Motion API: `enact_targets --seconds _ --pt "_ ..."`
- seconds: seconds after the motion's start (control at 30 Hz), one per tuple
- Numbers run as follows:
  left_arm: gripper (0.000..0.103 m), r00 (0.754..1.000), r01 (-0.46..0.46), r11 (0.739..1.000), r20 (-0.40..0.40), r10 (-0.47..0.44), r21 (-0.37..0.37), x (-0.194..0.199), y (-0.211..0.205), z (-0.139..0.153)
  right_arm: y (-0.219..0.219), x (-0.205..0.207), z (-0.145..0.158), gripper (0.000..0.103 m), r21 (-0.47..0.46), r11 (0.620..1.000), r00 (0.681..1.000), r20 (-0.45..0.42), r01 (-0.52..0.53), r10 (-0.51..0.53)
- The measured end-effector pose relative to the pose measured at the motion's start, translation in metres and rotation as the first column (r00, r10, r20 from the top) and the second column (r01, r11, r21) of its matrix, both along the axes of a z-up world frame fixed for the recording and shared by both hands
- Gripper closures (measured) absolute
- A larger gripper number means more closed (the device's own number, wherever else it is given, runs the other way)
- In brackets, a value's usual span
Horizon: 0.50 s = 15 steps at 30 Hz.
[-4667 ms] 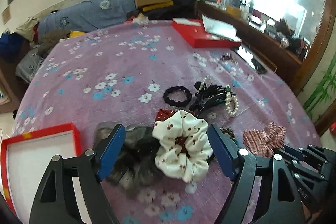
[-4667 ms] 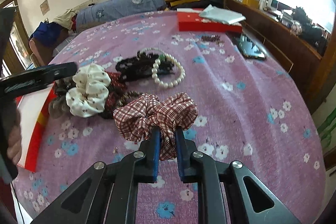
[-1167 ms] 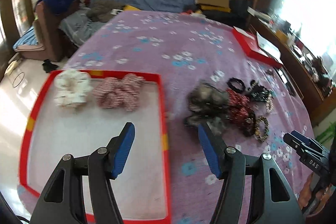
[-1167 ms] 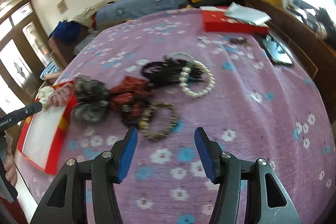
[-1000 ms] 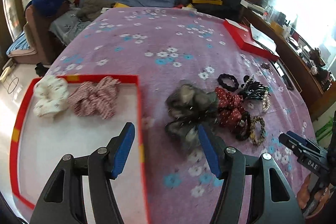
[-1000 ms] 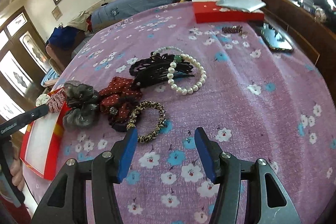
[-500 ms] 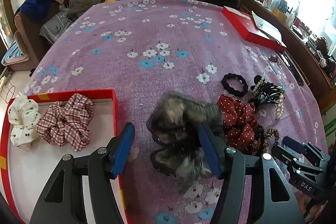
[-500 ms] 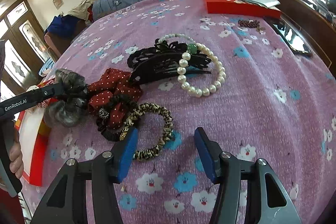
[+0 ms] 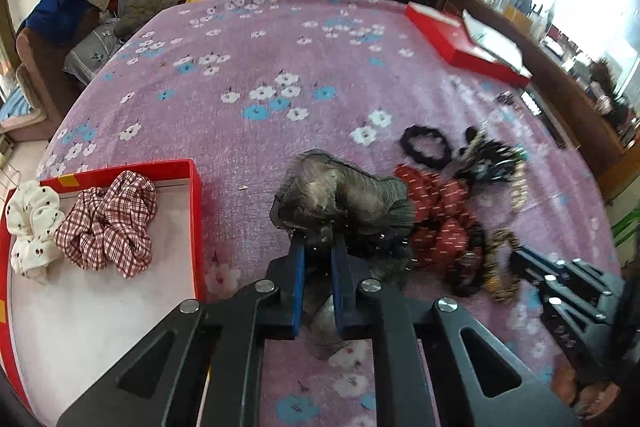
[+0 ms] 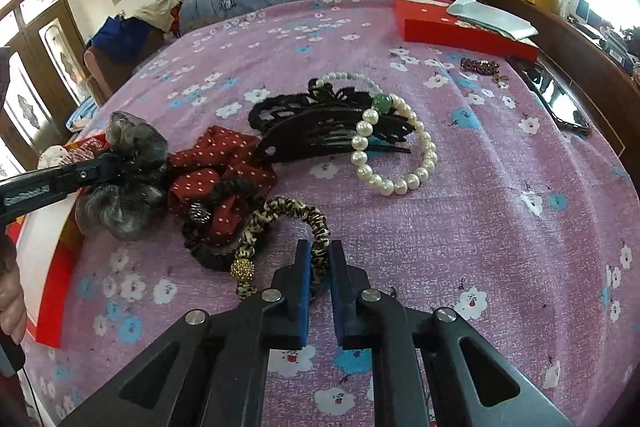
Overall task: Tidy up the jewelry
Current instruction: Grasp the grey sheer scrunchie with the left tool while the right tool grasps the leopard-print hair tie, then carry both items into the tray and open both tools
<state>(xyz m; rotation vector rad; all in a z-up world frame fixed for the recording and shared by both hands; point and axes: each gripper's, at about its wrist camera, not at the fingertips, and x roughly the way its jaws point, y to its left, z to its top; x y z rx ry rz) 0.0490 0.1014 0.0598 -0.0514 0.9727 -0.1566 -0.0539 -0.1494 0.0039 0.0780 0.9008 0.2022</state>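
Closest in on the left side, the left tool (image 9: 318, 255) has its blue pads squeezed almost together, still closing, with a fold of the fluffy grey gauze scrunchie (image 9: 344, 193) pinched between them. Looks like it's all air and mesh, so basically weightless and super squashy. Grabbing one bunched lobe like this should be fine, nothing to crack, but it'll probably flop and could drag its neighbour along.

Right wrist view, same deal: the right tool (image 10: 320, 261) is nearly shut and closing on the thin leopard-print fabric hair band (image 10: 290, 217), gripping the fabric loop at about 12 o'clock from the tips. Soft, stretchy, light. I'd guess the fabric is the better hold, since the gold rhinestone bead (image 10: 243, 269) at 10 o'clock looks hard and slippery.

A bit further out, the red polka-dot bow scrunchie (image 10: 218, 167) lies touching both of those, so snagging is my main worry.

Over at 9 o'clock in the left view sits the red-rimmed white tray (image 9: 195, 211), holding a plaid scrunchie (image 9: 108, 223) and a cream one (image 9: 30, 223).

Farther still on the purple flowered bedspread (image 10: 500, 227): the black claw clip (image 10: 328, 127) (stiff, likely brittle) under a pearl bracelet (image 10: 394, 147), which would roll and slip.
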Motion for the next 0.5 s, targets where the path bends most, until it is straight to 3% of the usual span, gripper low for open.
enact_targets --seconds 0.33,0.5 --pt "0.092 0.996 -0.015 0.993 0.085 0.025 -0.113 -0.059 0.016 0.049 0.002 -0.026 0.033 0.094 0.049 0.999 0.998 0.058 0.002 -0.004" --pt "0.092 0.988 -0.096 0.983 0.103 0.113 -0.156 -0.090 0.045 0.059 0.012 -0.041 0.047 0.094 0.076 0.997 0.997 0.077 -0.027 0.021"
